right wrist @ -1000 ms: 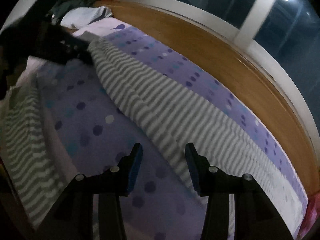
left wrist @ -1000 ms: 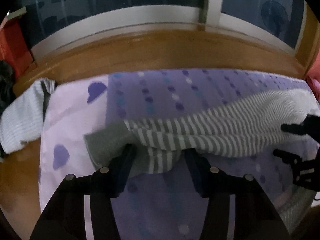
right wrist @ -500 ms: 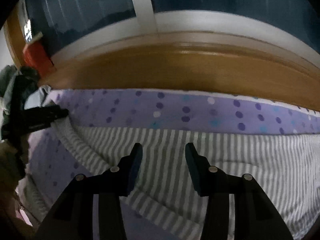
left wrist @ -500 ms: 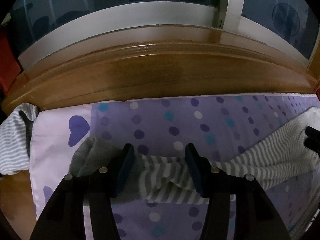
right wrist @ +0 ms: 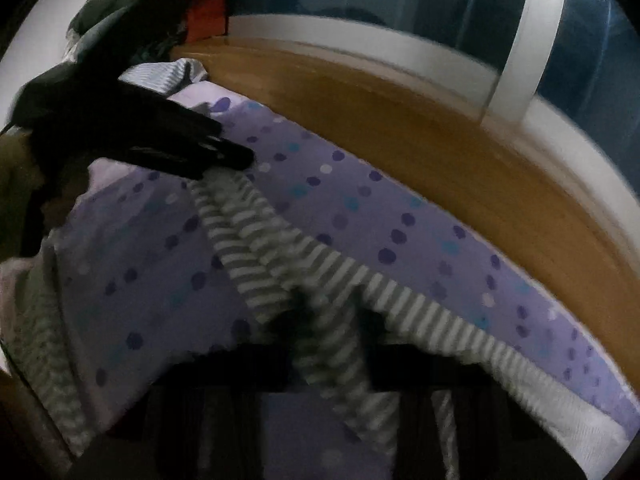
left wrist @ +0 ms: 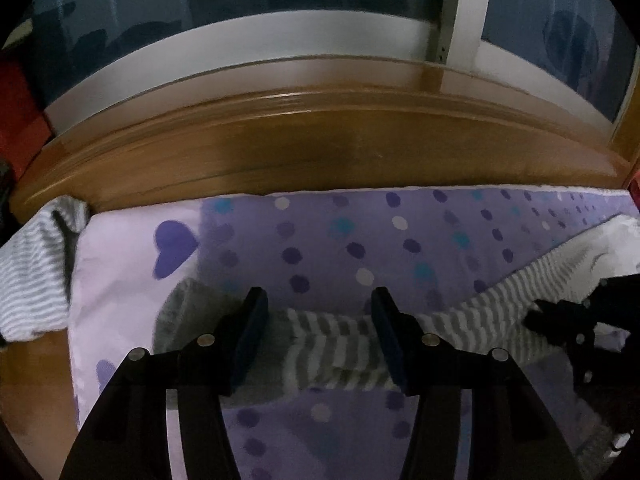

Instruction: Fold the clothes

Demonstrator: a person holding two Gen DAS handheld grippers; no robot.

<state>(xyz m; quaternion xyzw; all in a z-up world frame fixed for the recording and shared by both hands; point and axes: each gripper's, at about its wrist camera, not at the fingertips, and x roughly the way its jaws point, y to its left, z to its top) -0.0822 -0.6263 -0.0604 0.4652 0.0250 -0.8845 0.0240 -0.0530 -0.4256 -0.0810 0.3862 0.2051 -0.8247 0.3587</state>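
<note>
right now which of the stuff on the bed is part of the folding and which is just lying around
Part of the job:
- striped garment
- left gripper, jaws apart around its grey end
- right gripper, shut on its stripes

Lying about:
- second striped cloth at the bed's edge
- dotted purple bedsheet
- wooden ledge
- red object

the left gripper (left wrist: 316, 316) is angled downward, jaws parted; the right gripper (right wrist: 328, 320) is clamped tight.
</note>
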